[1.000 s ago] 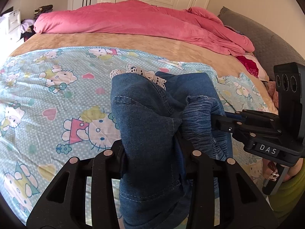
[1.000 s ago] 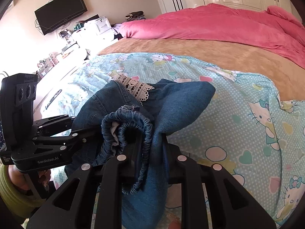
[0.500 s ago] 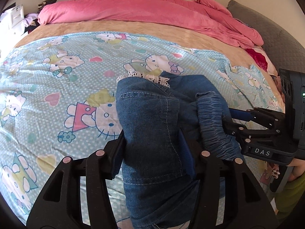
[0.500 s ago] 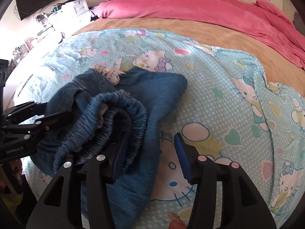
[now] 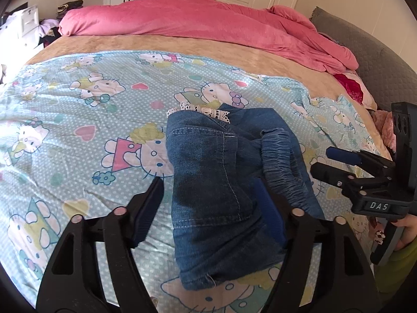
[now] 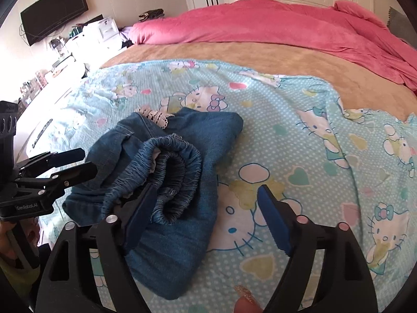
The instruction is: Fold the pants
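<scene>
- Left gripper (image 5: 208, 203): jaws wide, just been opening. The pants (image 5: 229, 182) lie between them, but the left pad stands clear of the cloth; the right pad looks beside or just under the fold, contact unclear. No grip.
- Right gripper (image 6: 206, 208): jaws wide, just been opening. Its left pad sits against the gathered waistband (image 6: 169, 172); the right pad is over bare sheet (image 6: 312, 156). Nothing pinched.
- Pants: a folded denim bundle on the cartoon sheet, near the bed's front edge, long axis running away from both grippers toward the lace trim (image 5: 200, 110).
- Key relation: the bundle lies centred ahead of the left gripper, but left of centre for the right. Left hand judged better placed for any tidy-up.
- Views: the right wrist view shows the waistband bunched and standing up, 1 loose loop; the left wrist view shows mostly the flat seamed face, and the near hem.
</scene>
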Demonstrator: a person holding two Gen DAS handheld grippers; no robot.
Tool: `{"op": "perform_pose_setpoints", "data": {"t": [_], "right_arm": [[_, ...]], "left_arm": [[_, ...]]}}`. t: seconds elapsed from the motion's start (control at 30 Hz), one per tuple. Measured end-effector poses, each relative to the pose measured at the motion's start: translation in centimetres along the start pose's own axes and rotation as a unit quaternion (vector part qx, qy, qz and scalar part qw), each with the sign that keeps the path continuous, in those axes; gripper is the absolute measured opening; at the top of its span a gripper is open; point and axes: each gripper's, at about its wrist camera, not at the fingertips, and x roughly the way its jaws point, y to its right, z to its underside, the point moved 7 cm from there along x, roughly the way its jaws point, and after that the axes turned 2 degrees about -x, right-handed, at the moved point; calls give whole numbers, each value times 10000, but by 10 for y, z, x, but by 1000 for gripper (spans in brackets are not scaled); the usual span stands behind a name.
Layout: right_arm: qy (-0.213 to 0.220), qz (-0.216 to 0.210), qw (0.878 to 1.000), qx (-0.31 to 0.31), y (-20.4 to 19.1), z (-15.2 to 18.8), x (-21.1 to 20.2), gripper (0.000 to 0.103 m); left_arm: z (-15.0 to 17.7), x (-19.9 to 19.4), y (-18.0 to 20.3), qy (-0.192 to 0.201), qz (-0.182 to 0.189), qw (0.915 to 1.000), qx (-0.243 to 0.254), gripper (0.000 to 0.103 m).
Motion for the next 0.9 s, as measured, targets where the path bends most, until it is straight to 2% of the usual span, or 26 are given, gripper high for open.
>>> {"op": "perform_pose_setpoints", "data": {"t": [0.07, 0.27, 0.3, 0.33, 0.57, 0.9], "right_arm": [[110, -37, 9999, 27, 0, -1, -10, 83], [407, -19, 9992, 27, -4, -5, -36, 84], [454, -21, 9990, 22, -4, -7, -39, 97], [545, -11, 9985, 29, -5, -7, -45, 98], [873, -7, 9962, -46, -17, -3, -76, 98], [928, 27, 9957, -19, -37, 23, -101, 99]], "left_arm": [[0, -7, 1, 65, -28, 10000, 12, 72], [1, -29, 4, 234, -123, 9996, 17, 94], [1, -33, 5, 277, -146, 9995, 29, 93], [1, -38, 6, 315, -165, 9994, 55, 93], [9, -65, 11, 524, -290, 9982, 39, 94], [38, -96, 8, 668, -451, 9967, -74, 94]]}}
